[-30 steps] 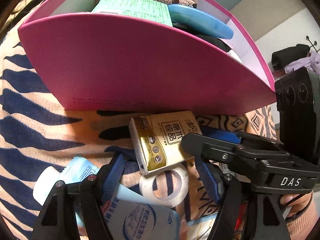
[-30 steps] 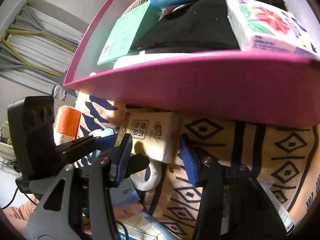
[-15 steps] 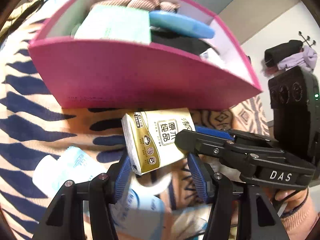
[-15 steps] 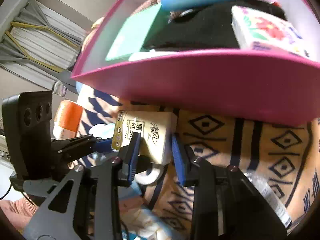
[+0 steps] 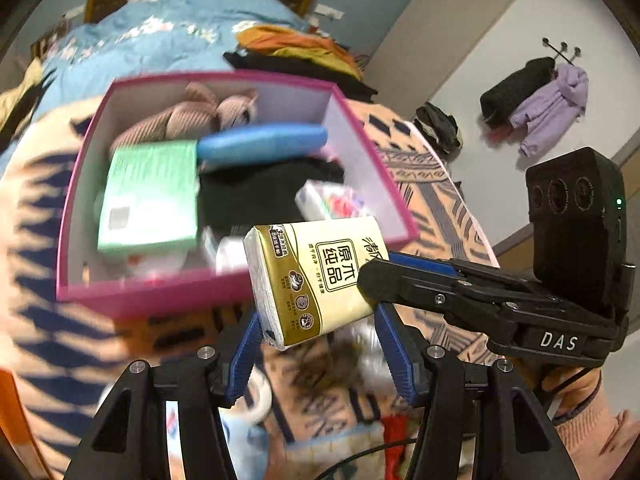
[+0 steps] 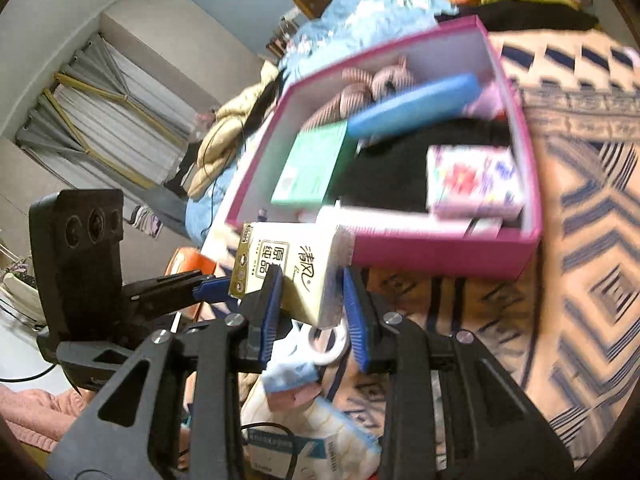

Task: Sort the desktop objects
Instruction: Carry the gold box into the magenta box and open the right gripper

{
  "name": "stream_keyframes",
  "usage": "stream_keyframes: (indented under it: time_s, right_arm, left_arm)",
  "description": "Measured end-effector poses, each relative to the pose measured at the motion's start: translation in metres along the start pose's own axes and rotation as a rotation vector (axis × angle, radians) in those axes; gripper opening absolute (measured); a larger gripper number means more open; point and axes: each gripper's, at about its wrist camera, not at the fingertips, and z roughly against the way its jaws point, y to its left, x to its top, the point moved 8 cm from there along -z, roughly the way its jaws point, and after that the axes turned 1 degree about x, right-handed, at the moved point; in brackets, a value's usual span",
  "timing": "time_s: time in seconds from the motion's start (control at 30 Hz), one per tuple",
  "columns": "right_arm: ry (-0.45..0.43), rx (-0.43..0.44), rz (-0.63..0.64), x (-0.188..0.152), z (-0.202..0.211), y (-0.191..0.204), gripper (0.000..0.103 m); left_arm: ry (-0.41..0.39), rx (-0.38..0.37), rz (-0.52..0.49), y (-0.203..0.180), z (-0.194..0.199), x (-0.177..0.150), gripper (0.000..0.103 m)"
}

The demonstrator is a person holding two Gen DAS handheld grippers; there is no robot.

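Pink box (image 5: 224, 296) holds green packet (image 5: 148, 196), blue case (image 5: 262, 145)

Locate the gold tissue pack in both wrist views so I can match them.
Left wrist: gold tissue pack at lower centre, clamped by both grippers, in front of the pink box.
Right wrist: the pack sits left of centre, below the box's near corner.
Shared landmark: pink box.

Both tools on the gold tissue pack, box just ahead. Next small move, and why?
Probably carry the gold tissue pack forward over the pink box, then lower it. Both the left tool and right tool grip it, lifted off the blanket in front of the box's near wall.
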Motion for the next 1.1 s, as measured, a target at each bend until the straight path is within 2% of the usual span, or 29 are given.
stream_keyframes:
  time_s: [0.3, 0.57, 0.87, 1.1]
  right_arm:
    - [-0.105, -0.048, 0.002, 0.071, 0.022, -0.035, 0.033]
    - [-0.147, -0.113, -0.022, 0.129, 0.005, -0.071, 0.033]
    - [-0.121, -0.210, -0.027, 0.162, -0.017, -0.107, 0.033]
    - [-0.077, -0.319, 0.005, 0.169, -0.036, -0.124, 0.033]
  left_arm:
    - [-0.037, 0.027, -0.071, -0.010, -0.025, 0.077, 0.056]
    - [-0.010, 0.070, -0.069, 0.001, -0.064, 0.127, 0.056]
    - [0.041, 0.124, -0.063, 0.011, -0.111, 0.152, 0.056]
    - [0.069, 0.154, -0.048, 0.024, -0.129, 0.146, 0.056]
